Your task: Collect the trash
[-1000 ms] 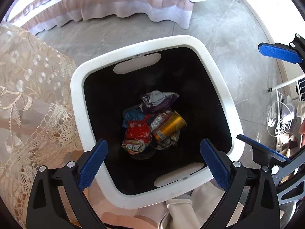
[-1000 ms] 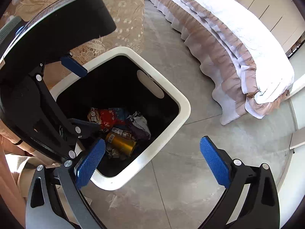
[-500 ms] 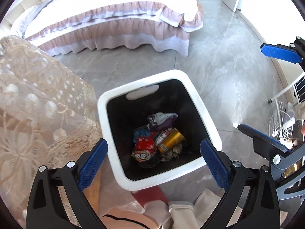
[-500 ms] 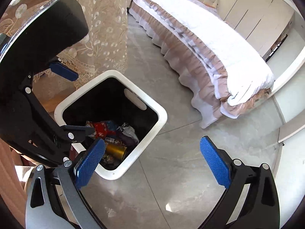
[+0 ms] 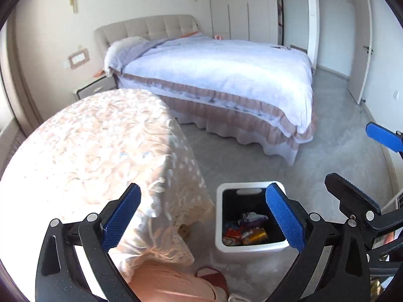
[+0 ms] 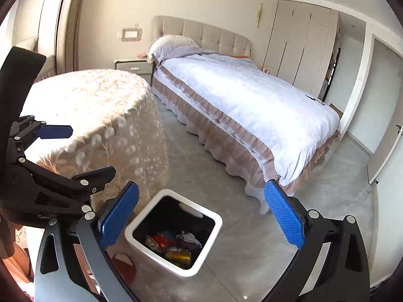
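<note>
I hold two grippers with black frames and blue ribbed pads. My left gripper [image 5: 202, 222] has its jaws spread wide and carries nothing. My right gripper [image 6: 201, 217] is also spread wide and carries nothing.

Below both grippers, on the grey stone-look floor [image 6: 289, 211], stands the square white plastic bin with a black inside [image 6: 141, 220]. It sits beneath my left gripper's right pad, and between the pads of my right gripper. Crumpled wrappers and a gold can [image 5: 254, 234] lie in a heap at its bottom.

To the left of both grippers is a round table draped in cream lace cloth [image 5: 95, 148]. Its top is washed out by sunlight, so I cannot tell whether any trash lies there. Ahead stands a bed with a pale blue quilt and pink frill [image 6: 241, 105].

What could go wrong, as I judge it: a small piece lost in the glare might be missed; the loose lace could snag on a pad if I reach across it; a red slipper [image 6: 124, 264] lies just beside the bin, so a careless step might tip it.
</note>
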Motion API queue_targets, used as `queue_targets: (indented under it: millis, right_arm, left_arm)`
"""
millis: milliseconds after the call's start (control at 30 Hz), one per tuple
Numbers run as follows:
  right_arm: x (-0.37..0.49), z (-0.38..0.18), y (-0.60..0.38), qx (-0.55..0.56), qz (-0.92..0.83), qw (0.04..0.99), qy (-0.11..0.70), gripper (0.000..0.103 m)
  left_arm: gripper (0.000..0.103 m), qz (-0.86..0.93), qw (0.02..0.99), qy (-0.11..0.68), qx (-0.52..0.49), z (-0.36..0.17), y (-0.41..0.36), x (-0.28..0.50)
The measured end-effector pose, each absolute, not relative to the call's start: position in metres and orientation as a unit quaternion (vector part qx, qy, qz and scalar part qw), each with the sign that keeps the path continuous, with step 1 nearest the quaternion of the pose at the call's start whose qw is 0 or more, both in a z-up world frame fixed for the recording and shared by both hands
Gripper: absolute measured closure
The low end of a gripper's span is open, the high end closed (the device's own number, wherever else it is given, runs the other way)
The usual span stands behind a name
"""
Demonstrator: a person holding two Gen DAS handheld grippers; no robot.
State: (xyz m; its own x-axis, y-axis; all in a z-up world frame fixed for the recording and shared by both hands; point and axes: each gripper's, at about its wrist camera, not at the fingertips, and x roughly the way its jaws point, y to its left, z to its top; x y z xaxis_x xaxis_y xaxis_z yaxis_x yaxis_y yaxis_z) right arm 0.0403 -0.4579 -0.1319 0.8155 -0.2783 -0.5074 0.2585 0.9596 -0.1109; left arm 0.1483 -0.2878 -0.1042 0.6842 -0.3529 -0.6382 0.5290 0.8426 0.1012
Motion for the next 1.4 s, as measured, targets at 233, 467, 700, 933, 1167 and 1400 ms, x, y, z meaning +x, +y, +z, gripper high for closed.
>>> queue_targets:
  millis: [233, 467, 700, 933, 1167, 1400]
  right_arm:
    - [0.038, -0.082, -0.403, 0.016, -0.074, 0.98, 0.184, 0.004]
    - [0.052, -0.048, -0.359, 0.047, -0.013, 0.988, 0.148, 0.004]
    - [0.055, -0.029, -0.316, 0.08, 0.021, 0.986, 0.146, 0.004]
    - [0.05, -0.016, -0.274, 0.099, 0.026, 0.986, 0.13, 0.004]
    - [0.037, -0.011, -0.244, 0.08, 0.021, 0.992, 0.09, 0.004]
    - [0.033, 0.001, -0.236, 0.078, 0.031, 0.993, 0.083, 0.004]
  left_arm:
    - [0.005, -0.107, 0.959, 0.254, 0.069, -0.053, -0.202, 0.129]
    - [0.005, 0.001, 0.98, 0.194, 0.046, -0.019, -0.14, 0.106]
    - [0.005, 0.067, 0.982, 0.173, 0.027, -0.009, -0.097, 0.092]
    - [0.005, 0.109, 0.982, 0.155, -0.007, 0.001, -0.061, 0.073]
    - [0.005, 0.149, 0.98, 0.13, -0.015, 0.012, -0.039, 0.056]
    - [0.005, 0.171, 0.977, 0.12, -0.029, 0.018, -0.033, 0.043]
